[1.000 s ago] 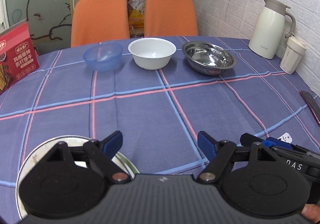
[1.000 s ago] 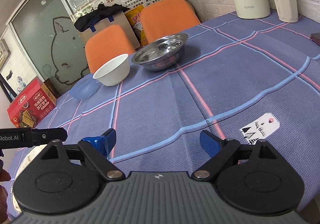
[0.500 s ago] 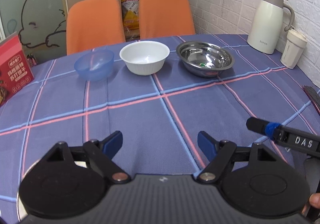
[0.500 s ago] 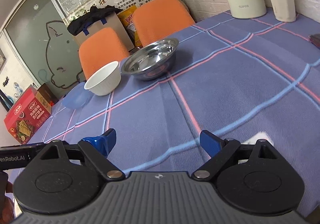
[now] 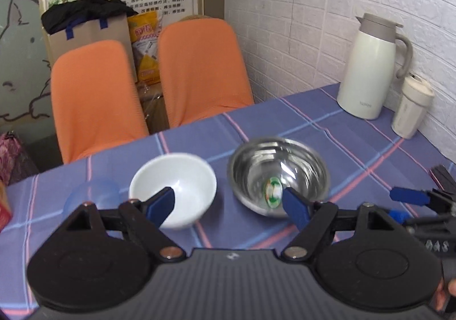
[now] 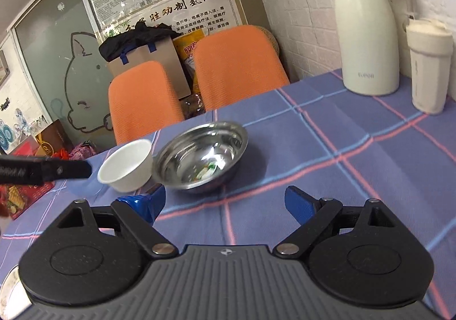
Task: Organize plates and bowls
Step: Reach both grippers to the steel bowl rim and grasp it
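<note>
On the table with the blue checked cloth [image 5: 356,126] three bowls stand in a row toward the far edge: a pale blue bowl [image 5: 94,191] on the left, a white bowl [image 5: 182,177] in the middle and a steel bowl [image 5: 279,166] on the right. The white bowl and the steel bowl are just beside each other, and in the right wrist view their rims look almost touching. A small green and white sticker lies on the bottom of the steel bowl. The left gripper [image 5: 228,206] hovers near these two bowls with its jaws wide apart and nothing between them; its left blue pad shows in front of the white bowl, its right pad in front of the steel bowl. The right gripper [image 6: 225,204] is also spread open and empty, above the cloth on the near side of the steel bowl. At the far right, beside the brick wall, a cream thermos jug [image 6: 367,32] and a white cup with a lid [image 6: 430,69] stand close together. Two orange chairs [image 5: 199,72] stand behind the table.
</note>
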{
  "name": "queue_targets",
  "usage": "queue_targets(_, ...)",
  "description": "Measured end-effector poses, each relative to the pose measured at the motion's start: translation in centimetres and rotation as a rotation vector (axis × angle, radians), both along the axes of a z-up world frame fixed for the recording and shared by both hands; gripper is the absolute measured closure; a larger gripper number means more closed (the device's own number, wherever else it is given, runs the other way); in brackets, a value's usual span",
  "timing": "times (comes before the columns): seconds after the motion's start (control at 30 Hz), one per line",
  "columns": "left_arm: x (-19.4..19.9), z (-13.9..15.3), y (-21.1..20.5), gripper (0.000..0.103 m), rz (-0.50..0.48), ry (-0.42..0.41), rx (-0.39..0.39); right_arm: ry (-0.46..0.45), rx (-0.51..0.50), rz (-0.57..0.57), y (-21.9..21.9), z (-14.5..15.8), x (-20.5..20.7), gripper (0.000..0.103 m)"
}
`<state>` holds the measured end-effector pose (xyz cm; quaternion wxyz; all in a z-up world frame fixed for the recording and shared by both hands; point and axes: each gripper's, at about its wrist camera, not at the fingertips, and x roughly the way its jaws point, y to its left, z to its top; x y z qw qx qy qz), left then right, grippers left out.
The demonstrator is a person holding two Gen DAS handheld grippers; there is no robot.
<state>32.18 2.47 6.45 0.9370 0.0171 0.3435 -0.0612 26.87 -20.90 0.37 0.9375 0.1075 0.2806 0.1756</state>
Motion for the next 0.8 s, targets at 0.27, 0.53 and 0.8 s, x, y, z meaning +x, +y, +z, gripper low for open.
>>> queue_targets(0.27, 10.9, -2.2, -2.1, 0.010, -0.106, 0.044, -0.078, 0.026, -0.057, 0.033, 1.8, 0.1, 5.4, 0.025)
queue_targets(0.53, 15.8, -6.4, -2.9, 0.010, -0.098, 0.127, -0.017, 0.091, -0.091, 0.067, 2.8, -2.1, 8.0, 0.025)
queue_targets(0.8, 16.5, -7.9, -3.8, 0.010, -0.125, 0.149, 0.027, 0.122, -0.091, 0.091, 4.0, -3.1, 9.7, 0.025)
